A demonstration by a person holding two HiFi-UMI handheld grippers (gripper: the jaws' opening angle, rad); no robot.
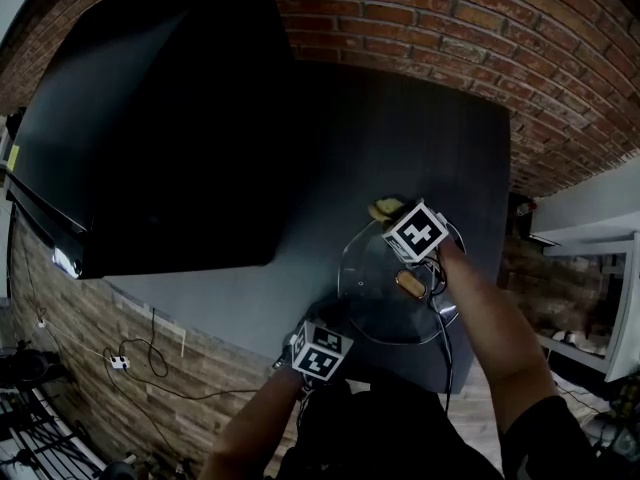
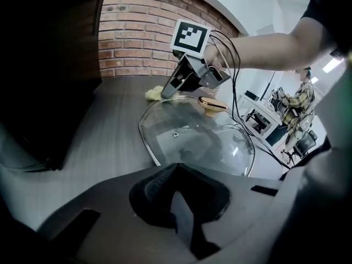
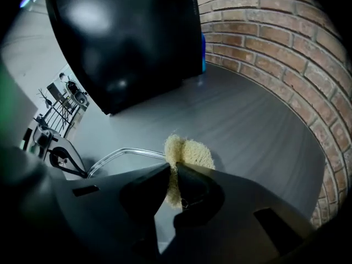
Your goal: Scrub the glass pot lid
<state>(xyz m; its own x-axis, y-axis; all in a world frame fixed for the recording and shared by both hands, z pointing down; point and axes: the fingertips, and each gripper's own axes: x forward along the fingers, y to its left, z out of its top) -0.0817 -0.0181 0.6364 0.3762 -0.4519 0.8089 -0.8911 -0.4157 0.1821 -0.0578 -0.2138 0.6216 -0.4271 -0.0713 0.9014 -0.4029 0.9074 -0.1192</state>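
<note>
"Starting with the largest, what is seen beyond the jaws?"
"A brick wall is seen far ahead of the jaws of the right gripper. A big black screen is seen well ahead of them and to their left, at the far end of the dark grey surface."
"Where is the glass pot lid found?"
"It is laid on the surface, knob upward, directly ahead of the jaws of the left gripper. Those jaws are closed on its near rim, which is lost to sight behind their tips."
"And the right pair?"
"It is held at the lid's far side, across from the left jaws. These jaws are clamped on a yellow scrubber, which is pinched at the tips and sticks out past them. A stretch of the lid's rim is seen just left of these jaws. The scrubber is set at or just beside that rim, and contact cannot be told."
"Anything smaller?"
"A gold knob is fixed at the lid's middle, between the two pairs of jaws. Black cables are hung from the right gripper above the lid."
</note>
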